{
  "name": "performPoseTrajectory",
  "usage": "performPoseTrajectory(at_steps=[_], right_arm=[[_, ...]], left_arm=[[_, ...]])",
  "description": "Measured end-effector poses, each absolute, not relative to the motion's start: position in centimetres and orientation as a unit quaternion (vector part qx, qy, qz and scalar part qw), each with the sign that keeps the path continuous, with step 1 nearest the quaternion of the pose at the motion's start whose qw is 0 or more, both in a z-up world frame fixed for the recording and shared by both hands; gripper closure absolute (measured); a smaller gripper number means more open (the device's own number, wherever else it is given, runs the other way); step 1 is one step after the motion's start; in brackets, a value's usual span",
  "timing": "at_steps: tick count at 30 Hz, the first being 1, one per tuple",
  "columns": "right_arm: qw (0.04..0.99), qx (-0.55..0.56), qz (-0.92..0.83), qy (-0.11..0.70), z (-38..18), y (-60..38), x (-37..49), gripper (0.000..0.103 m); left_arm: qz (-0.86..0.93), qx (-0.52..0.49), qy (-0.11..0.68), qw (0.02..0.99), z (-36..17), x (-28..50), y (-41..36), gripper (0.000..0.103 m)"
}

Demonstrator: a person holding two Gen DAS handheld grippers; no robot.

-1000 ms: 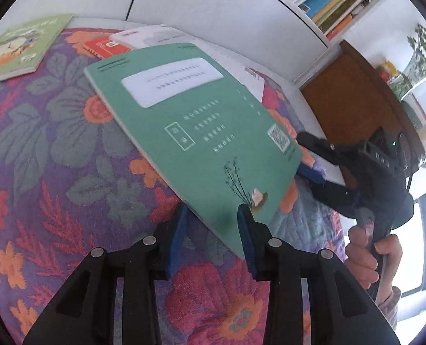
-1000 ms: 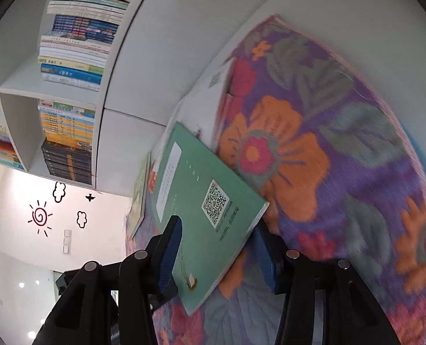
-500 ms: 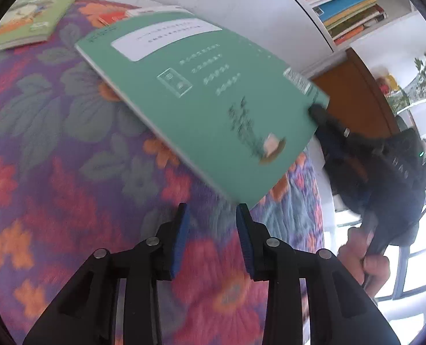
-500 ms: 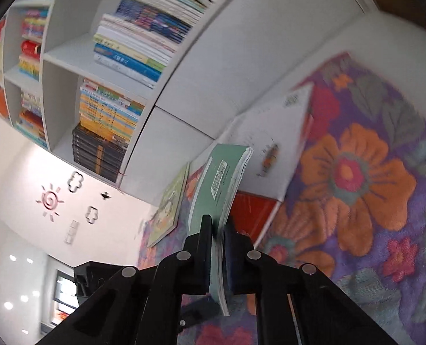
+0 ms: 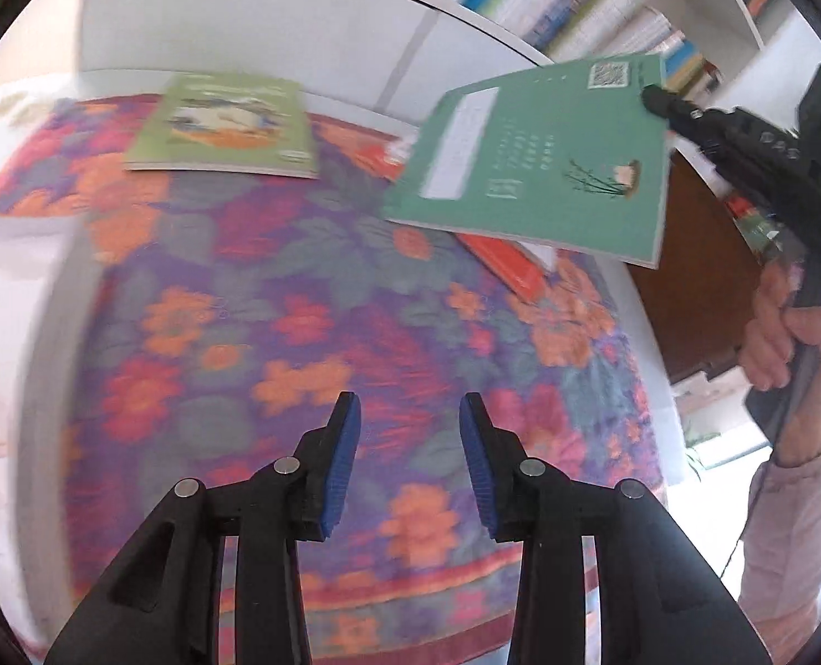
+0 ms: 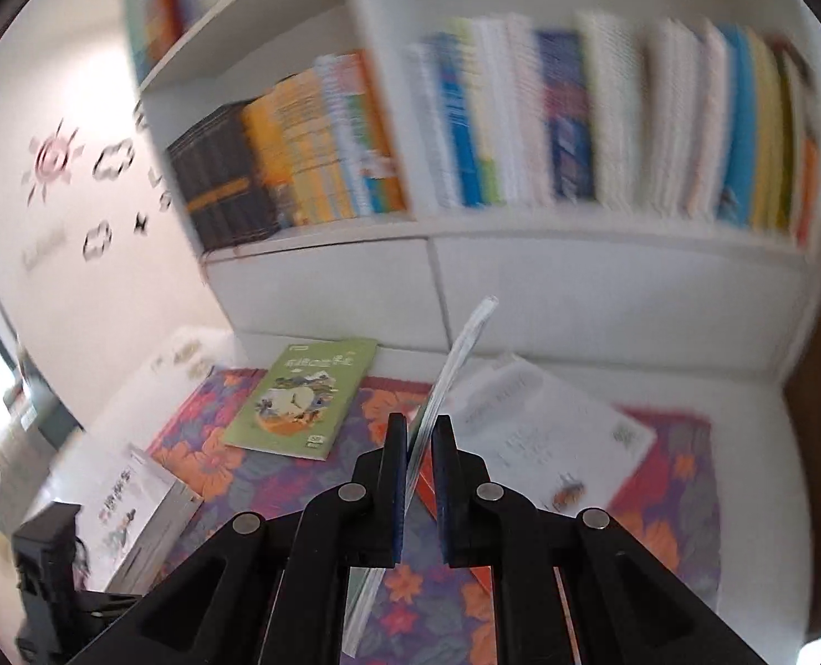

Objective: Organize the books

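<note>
The right gripper (image 6: 420,438) is clamped on a thin teal book (image 5: 543,166), its two pads pressed against opposite covers near one edge; in the right wrist view the book appears edge-on as a pale sliver rising from between the fingers toward the bookcase. In the left wrist view the same book hangs in the air above the table, its cover with a white label strip, a small plant drawing and a QR code facing the camera, and the right gripper (image 5: 657,97) grips it near the QR-code corner, carried by a hand (image 5: 787,343) in a pale pink sleeve (image 5: 793,543). The left gripper (image 5: 407,457) holds nothing: its blue pads (image 5: 343,465) stand apart and the jaws are opening, with only the flowered cloth (image 5: 277,332) visible between them. On that cloth lie a light green picture book (image 6: 302,399) toward the back, flat and well apart from the lifted book, a white book (image 6: 543,426) and a red book (image 5: 510,263) partly beneath the teal one in the left wrist view. A further white book (image 6: 138,504) rests at the table's left edge. Behind the table stands a white bookcase (image 6: 465,255) with upright rows of books, strongly blurred.
</note>
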State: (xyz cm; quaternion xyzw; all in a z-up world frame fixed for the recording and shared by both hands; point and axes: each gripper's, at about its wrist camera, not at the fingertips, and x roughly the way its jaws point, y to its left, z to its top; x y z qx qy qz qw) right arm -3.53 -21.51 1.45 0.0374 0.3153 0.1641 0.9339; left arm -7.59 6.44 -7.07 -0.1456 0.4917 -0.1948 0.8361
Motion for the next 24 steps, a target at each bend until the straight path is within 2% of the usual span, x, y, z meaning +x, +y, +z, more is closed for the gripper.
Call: performPoseTrajectory(at_steps=[10,16,21,24], right_arm=[[0.922,-0.116,0.235,0.286,0.5,-7.7,-8.7,0.095],[0.882,-0.185,0.281,0.331,-5.1,-2.3,-12.5,0.096],[0.832,-0.181,0.312,0.422,-10.8,-2.3,-14.6,0.096],[0.823,-0.197,0.287,0.448,-12.9,-3.1,-15.3,0.092]], left_arm=[[-0.115,-0.173,0.465,0.86,-5.7,-8.7,15.4,0.069],[-0.101,-0.189,0.452,0.866,-5.5,-9.5,18.1,0.068],[-0.106,-0.184,0.462,0.861,-6.6,-9.5,17.3,0.068],[-0.11,-0.171,0.471,0.858,-7.5,-9.0,15.7,0.068]])
